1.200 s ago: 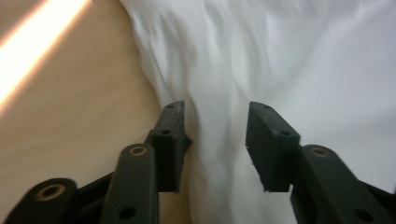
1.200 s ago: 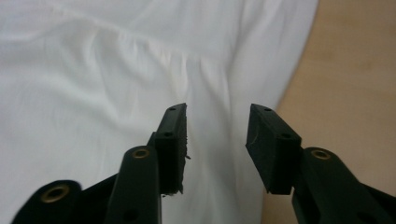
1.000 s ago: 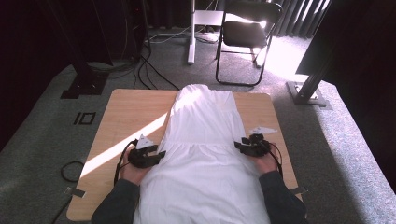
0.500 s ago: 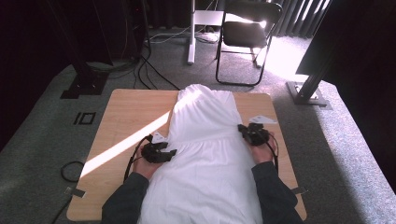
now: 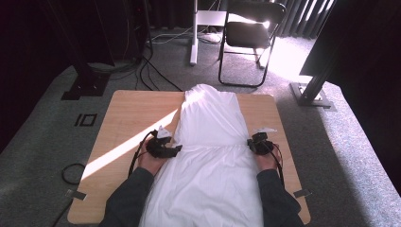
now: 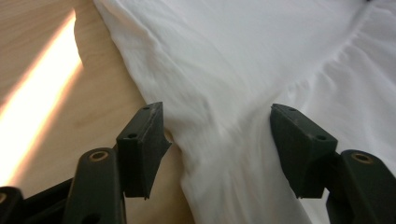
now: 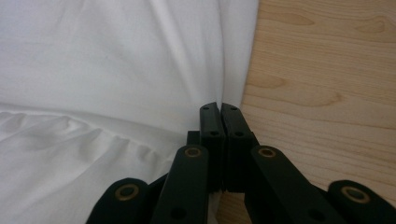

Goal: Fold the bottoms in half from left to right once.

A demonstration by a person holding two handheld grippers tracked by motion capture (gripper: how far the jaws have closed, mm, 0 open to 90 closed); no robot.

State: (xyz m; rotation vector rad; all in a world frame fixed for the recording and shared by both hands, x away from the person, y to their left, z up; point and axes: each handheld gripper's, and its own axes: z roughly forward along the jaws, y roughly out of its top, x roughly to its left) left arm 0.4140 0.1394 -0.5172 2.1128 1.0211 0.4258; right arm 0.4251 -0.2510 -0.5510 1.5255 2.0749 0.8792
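White dress (image 5: 213, 156) flat on table (image 5: 127, 113) — right claw (image 7: 219, 108) closed at its edge

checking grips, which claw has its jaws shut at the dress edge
The right claw: jaws together at the white dress edge. The left claw stands open, cloth between.

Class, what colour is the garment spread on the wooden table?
Plain white gathered fabric garment, no pattern; clearest in the high view.
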